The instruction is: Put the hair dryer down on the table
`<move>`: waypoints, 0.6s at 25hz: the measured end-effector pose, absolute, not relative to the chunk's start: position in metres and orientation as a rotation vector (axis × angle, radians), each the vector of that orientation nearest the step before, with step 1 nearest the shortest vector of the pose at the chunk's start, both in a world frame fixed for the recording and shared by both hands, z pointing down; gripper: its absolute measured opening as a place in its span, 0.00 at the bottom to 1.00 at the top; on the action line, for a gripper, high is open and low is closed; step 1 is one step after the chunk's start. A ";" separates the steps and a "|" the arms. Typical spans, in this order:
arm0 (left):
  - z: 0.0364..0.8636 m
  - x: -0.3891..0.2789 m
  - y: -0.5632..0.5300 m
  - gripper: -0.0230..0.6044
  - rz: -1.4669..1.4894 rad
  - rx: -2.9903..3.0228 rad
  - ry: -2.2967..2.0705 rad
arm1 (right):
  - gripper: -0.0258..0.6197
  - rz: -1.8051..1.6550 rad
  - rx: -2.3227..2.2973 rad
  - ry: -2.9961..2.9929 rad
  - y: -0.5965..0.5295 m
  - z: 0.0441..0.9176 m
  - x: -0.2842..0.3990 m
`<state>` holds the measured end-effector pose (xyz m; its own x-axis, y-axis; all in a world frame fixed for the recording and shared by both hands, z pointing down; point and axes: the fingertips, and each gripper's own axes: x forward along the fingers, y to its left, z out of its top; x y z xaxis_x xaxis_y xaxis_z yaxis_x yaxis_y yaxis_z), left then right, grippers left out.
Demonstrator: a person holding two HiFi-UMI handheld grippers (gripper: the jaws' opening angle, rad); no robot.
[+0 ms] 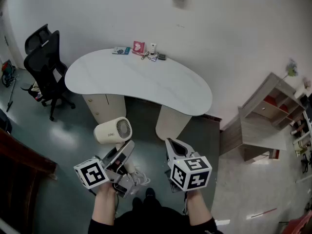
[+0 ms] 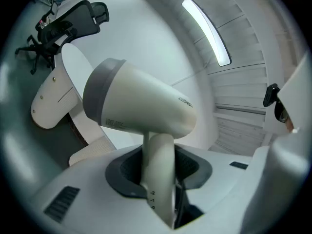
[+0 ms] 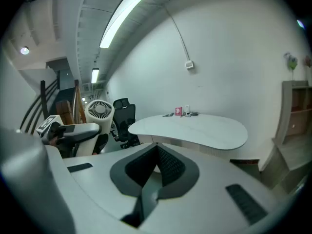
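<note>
Nearest, the left gripper [image 1: 126, 150] clamps the handle of the hair dryer [image 1: 112, 130]. The dryer is held in the air, short of the table, with its vented back turned up towards the head camera. Just to the right, the right gripper [image 1: 171, 145] has its jaws closed together on nothing. Beyond stands the white table [image 1: 136, 79], with small items [image 1: 141, 50] along its far edge and a black chair [image 1: 45, 62] at its left.

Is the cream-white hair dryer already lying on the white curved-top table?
No, the cream-white hair dryer is clamped by its handle in the left gripper, held above the floor short of the white curved-top table.
</note>
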<state>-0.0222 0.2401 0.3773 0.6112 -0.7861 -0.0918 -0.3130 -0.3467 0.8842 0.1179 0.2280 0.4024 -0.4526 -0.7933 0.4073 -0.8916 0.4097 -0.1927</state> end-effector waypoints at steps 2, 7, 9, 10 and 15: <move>0.378 -0.021 0.238 0.26 -0.652 1.920 -0.876 | 0.04 0.563 1.472 -2.416 0.226 0.404 0.119; 0.380 -0.016 0.235 0.26 -0.644 1.909 -0.882 | 0.04 0.564 1.462 -2.412 0.222 0.406 0.123; 0.380 -0.014 0.234 0.26 -0.642 1.911 -0.883 | 0.04 0.565 1.460 -2.413 0.221 0.406 0.125; 0.380 -0.014 0.233 0.26 -0.643 1.910 -0.882 | 0.04 0.564 1.460 -2.413 0.220 0.407 0.126; 0.383 -0.008 0.230 0.26 -0.640 1.900 -0.886 | 0.04 0.560 1.448 -2.408 0.215 0.412 0.131</move>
<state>-0.0080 0.2297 0.3834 0.6066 -0.7918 -0.0715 -0.3171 -0.3234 0.8915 0.1314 0.2155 0.4121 -0.4609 -0.7800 0.4232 -0.8867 0.4240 -0.1843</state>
